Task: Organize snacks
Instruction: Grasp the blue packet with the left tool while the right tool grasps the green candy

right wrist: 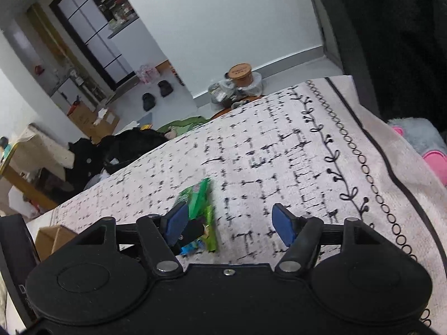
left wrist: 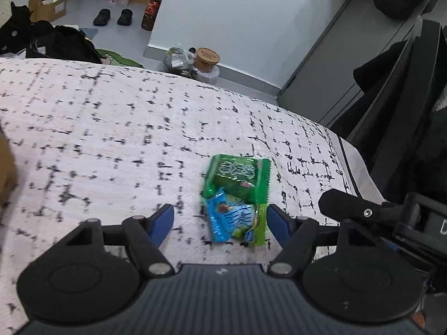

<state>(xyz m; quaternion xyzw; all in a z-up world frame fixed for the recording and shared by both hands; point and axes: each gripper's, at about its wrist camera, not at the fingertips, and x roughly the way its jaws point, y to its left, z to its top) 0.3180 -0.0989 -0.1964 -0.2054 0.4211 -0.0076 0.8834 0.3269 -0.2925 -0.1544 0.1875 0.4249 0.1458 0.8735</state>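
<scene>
A green snack packet [left wrist: 237,178] lies on the white patterned cloth [left wrist: 111,128], partly over a blue snack packet [left wrist: 232,217]. My left gripper [left wrist: 220,220] is open, low over the cloth, with the packets just ahead between its blue pads, nearer the right pad [left wrist: 276,223]. My right gripper [right wrist: 232,226] is open and empty above the cloth [right wrist: 279,150]. In the right wrist view the green packet [right wrist: 199,201] sits by its left pad [right wrist: 176,223], with a bit of the blue packet [right wrist: 190,248] below. The right gripper's body [left wrist: 377,217] shows at the left view's right edge.
A cardboard box [right wrist: 53,240] stands at the cloth's left side and shows at the left view's edge [left wrist: 7,167]. A brown-lidded jar [left wrist: 206,58] and bags sit on the floor beyond the far edge. A pink and grey plush [right wrist: 427,145] lies to the right.
</scene>
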